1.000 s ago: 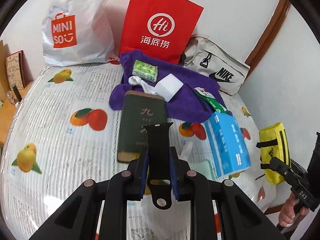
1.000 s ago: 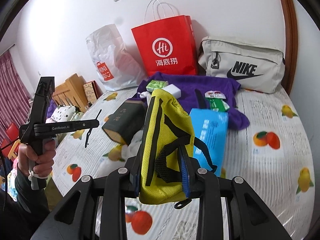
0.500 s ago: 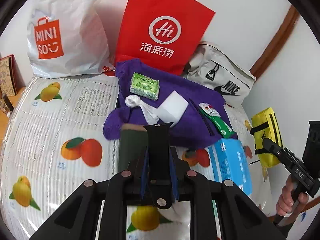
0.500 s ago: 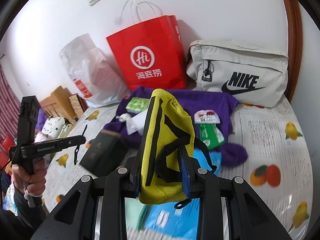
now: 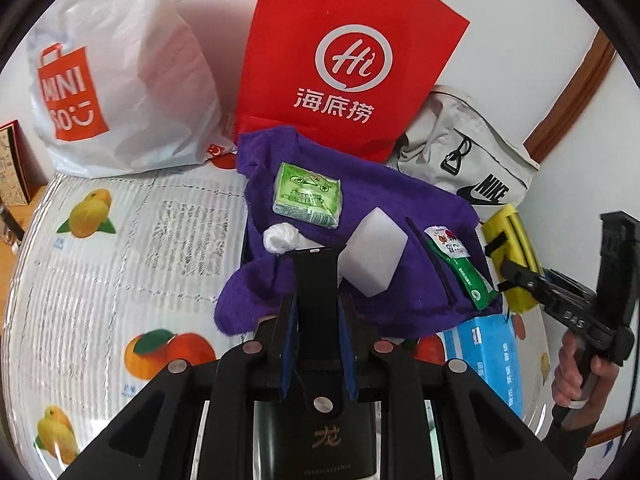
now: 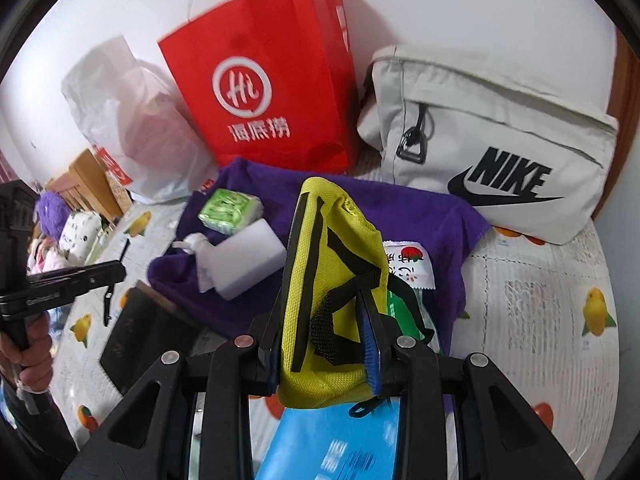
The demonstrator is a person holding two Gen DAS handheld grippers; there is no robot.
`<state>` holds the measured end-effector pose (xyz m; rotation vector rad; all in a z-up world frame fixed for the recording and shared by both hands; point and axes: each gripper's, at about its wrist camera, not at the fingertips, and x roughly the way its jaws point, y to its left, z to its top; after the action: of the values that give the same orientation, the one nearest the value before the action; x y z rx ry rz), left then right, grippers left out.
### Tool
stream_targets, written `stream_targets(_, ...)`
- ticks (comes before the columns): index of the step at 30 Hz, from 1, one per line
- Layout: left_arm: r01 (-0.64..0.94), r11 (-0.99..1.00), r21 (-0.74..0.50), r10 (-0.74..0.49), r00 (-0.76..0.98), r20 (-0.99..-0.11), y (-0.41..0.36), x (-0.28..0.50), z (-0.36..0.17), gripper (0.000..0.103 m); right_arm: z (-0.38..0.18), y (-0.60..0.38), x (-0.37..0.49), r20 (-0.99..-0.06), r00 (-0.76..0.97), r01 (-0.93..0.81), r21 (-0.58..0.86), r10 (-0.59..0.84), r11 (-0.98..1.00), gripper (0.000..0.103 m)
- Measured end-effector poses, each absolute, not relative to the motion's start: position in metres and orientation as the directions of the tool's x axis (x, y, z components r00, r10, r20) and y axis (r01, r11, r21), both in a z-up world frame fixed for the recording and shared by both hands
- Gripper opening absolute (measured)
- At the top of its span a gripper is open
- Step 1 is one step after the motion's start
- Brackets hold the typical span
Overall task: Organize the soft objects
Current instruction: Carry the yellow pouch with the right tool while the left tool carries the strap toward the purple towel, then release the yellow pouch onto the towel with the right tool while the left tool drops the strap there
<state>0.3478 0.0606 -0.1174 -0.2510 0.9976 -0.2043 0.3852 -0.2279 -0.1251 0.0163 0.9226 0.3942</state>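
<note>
Over the last second both grippers have been carried forward over the bench covered in a fruit-printed plastic cloth (image 5: 120,240), so that the red paper carrier bag (image 5: 344,60), the white plastic shopping bag (image 5: 120,80) and the pale grey canvas waist bag (image 6: 500,152) now loom larger. The left gripper (image 5: 316,320) is clenched on a flat black rubber watch strap (image 5: 314,280), held above the crumpled purple towel (image 5: 400,208). The right gripper (image 6: 324,344) is clamped on a yellow mesh pouch with black straps (image 6: 332,280), also above the towel. Neither soft item has been released; the bags are probably the destination, though which 1 cannot be told. On the towel lie a green tissue pack (image 5: 308,196) and a white foam block (image 5: 376,256).
</note>
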Motion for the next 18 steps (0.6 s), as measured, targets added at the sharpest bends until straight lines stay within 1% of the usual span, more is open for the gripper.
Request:
stream_targets(2, 0.061, 0.954, -0.295, -0.282, 0.524, -0.804, 0.059, 0.354, -0.118, 0.019, -0.133, -0.226, 0.397, -0.792, 0.524, -0.310, 0.166, 0.313, 0.936, 0.032)
stream_targets(3, 0.057, 0.954, -0.293, -0.279, 0.522, -0.806, 0.060, 0.359, -0.119, 0.019, -0.138, -0.225, 0.402, -0.805, 0.511, -0.306, 0.158, 0.302, 0.939, 0.030)
stream_targets(4, 0.058, 0.954, -0.294, -0.280, 0.521, -0.806, 0.060, 0.362, -0.119, 0.019, -0.142, -0.224, 0.407, -0.817, 0.503, -0.297, 0.143, 0.282, 0.944, 0.022)
stream_targets(5, 0.058, 0.954, -0.296, -0.282, 0.519, -0.807, 0.060, 0.365, -0.120, 0.019, -0.145, -0.224, 0.410, -0.823, 0.501, -0.293, 0.130, 0.268, 0.947, 0.021)
stream_targets(13, 0.055, 0.955, -0.292, -0.280, 0.496, -0.822, 0.054, 0.396, -0.131, 0.019, -0.163, -0.217, 0.425, -0.839, 0.481, -0.312, 0.105, 0.252, 0.944, 0.020)
stream_targets(18, 0.062, 0.957, -0.285, -0.278, 0.484, -0.830, 0.047, 0.410, -0.138, 0.019, -0.157, -0.222, 0.435, -0.824, 0.521, -0.280, 0.082, 0.223, 0.957, 0.020)
